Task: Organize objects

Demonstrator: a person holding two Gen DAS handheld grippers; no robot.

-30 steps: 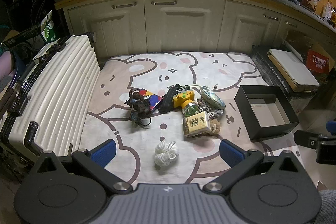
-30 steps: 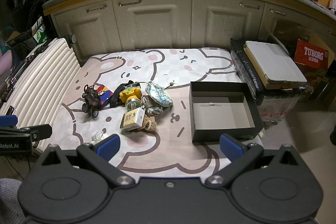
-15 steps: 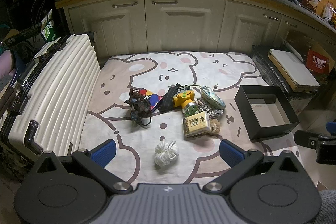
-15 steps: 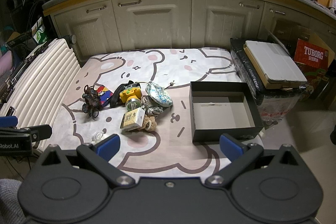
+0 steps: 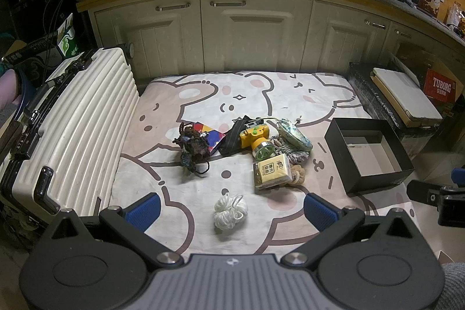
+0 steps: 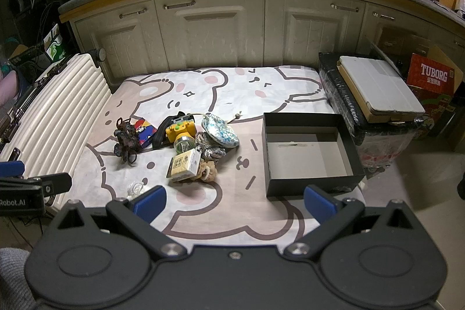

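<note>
A pile of small objects lies mid-mat: a dark crocheted toy (image 5: 193, 147), a colourful card (image 5: 210, 137), a yellow headlamp (image 5: 255, 137), a floral pouch (image 5: 293, 134), a tissue pack (image 5: 273, 170) and a white string ball (image 5: 229, 211). An empty black box (image 5: 369, 154) stands at the right, also in the right wrist view (image 6: 309, 153). My left gripper (image 5: 231, 211) is open and empty, near the string ball. My right gripper (image 6: 232, 201) is open and empty, above the mat's front edge.
A cream ribbed suitcase (image 5: 66, 130) lies along the mat's left side. Cream cabinets (image 5: 247, 37) close off the back. A black crate with a white board on top (image 6: 375, 95) and a red Tuborg carton (image 6: 433, 77) stand at the right.
</note>
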